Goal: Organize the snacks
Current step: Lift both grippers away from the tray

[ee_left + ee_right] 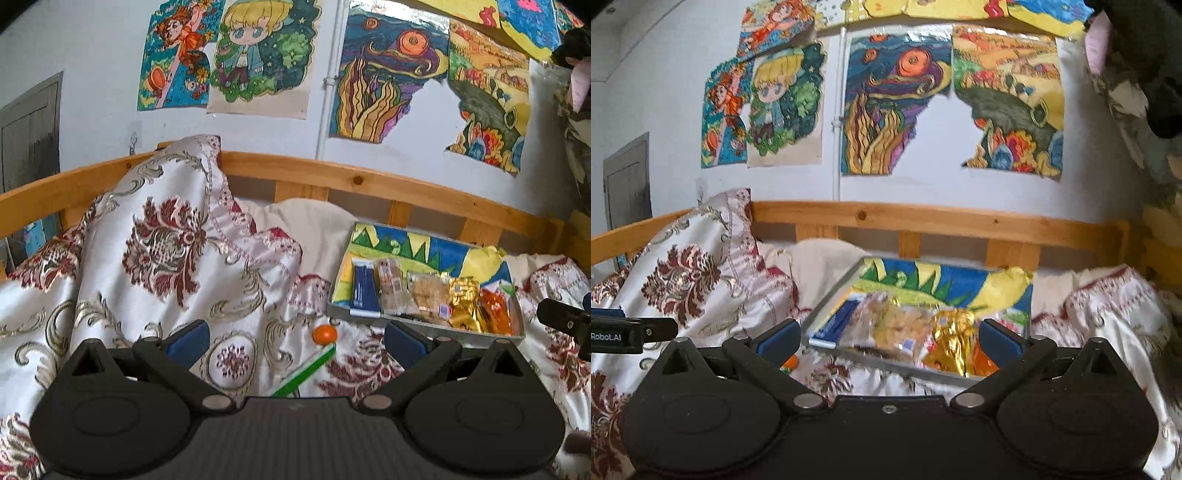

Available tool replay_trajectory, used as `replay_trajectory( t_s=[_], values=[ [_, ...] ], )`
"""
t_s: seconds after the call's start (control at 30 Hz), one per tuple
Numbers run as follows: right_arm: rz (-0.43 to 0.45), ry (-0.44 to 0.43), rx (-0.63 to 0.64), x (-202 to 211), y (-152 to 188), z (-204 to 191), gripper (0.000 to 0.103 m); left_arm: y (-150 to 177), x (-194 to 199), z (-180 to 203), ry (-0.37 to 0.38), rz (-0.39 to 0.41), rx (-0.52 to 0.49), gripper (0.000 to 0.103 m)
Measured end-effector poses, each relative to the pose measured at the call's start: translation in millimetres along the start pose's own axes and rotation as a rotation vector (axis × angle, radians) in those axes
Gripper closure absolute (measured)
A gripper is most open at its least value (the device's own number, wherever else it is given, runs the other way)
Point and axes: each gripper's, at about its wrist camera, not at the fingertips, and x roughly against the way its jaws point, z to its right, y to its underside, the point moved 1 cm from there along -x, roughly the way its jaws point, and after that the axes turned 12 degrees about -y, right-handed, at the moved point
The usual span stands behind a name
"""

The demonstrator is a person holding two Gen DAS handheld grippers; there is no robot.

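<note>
The left gripper (295, 338) had its jaws spread wide, holding nothing; between them lay an orange ball (325, 334) touching a green stick (306, 371) on the patterned bedspread (166, 251). Beyond the right-hand jaw, a shallow tray (424, 321) held a row of 5 snacks: a blue packet (364, 291), 2 clear biscuit packs (391, 288), a gold bag (465, 302) and an orange bag (496, 310). The right gripper (890, 338) also stood wide open and empty, the tray straight ahead between its jaws.

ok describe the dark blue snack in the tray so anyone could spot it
On the bed sits a grey tray lined with a colourful drawing, a row of snacks along its near edge. The dark blue packet is at the row's left end, the only blue one beside clear and gold wrappers.
</note>
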Motion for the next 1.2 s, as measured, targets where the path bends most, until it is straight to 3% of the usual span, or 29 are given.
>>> replay_trajectory(
  t_s=[0.37, 0.77, 1.2],
  values=[
    [-0.173, 0.014, -0.026, -6.5, 30.4, -14.6, 0.001, 20.2, -11.4, 3.9, -0.049, -0.121, -0.05, 0.001],
    [-0.202, -0.004, -0.003, -14.5, 32.6, -20.6, 0.001, 21.7, -19.4, 3.0, -0.062, -0.182, -0.049, 0.001],
    [-0.234, -0.006, -0.007, -28.6, 34.7, -20.5, 0.001, 24.2, -42.0, 4.3, -0.023, -0.292, -0.038, 0.001]
  ],
)
